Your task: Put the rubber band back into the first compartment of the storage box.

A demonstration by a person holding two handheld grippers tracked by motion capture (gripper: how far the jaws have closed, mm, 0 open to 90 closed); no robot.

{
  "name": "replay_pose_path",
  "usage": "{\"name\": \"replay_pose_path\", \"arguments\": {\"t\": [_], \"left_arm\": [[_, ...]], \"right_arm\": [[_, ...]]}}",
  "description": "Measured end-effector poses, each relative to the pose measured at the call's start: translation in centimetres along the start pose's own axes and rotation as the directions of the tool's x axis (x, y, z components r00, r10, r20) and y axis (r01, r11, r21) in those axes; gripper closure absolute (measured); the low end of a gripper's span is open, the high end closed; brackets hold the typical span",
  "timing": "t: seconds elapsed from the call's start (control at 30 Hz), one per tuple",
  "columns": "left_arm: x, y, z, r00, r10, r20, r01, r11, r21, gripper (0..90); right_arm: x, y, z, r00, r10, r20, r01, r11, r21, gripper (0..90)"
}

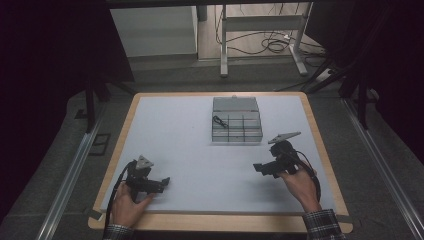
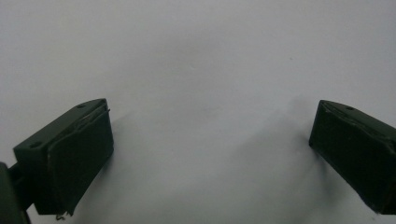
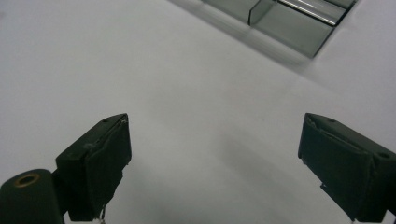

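Dark curtains and a wood-edged white counter are recorded. Fingers of the left gripper are spread wide and empty over bare surface; fingers of the right gripper likewise, aimed toward the clear compartment box, which lies open at centre rear. A small dark item is noted in its left compartment. A slow, level approach from the right gripper is advised.

- No text, label, brand, number or sign can be read in any view.
- The clear compartment box on the table is seen without legible markings.
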State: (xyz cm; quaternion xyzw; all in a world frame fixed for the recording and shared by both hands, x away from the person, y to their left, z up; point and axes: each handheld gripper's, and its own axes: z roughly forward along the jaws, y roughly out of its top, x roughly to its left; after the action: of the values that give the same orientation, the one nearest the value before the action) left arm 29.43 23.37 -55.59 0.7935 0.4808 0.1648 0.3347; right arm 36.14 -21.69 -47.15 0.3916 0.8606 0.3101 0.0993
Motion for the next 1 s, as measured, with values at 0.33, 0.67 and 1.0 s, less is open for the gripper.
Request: {"name": "replay_pose_path", "arguments": {"t": [0.33, 0.67, 1.0], "left_arm": [[0.0, 0.0, 0.0, 1.0000, -0.001, 0.000, 0.001, 1.0000, 0.000, 0.0], [0.0, 0.0, 0.0, 1.0000, -0.002, 0.000, 0.002, 1.0000, 0.000, 0.0], [0.0, 0.0, 0.0, 1.0000, -0.002, -0.001, 0.002, 1.0000, 0.000, 0.0]], "right_arm": [[-0.3, -1.2, -0.5, 0.9999, 0.007, 0.008, -0.007, 1.000, 0.006, 9.5], [-0.5, -2.2, -1.2, 0.9998, 0.013, 0.012, -0.013, 1.000, 0.011, 9.3], [-1.0, -3.5, -2.2, 0.9994, 0.031, 0.016, -0.031, 0.999, 0.018, 7.4]]}}
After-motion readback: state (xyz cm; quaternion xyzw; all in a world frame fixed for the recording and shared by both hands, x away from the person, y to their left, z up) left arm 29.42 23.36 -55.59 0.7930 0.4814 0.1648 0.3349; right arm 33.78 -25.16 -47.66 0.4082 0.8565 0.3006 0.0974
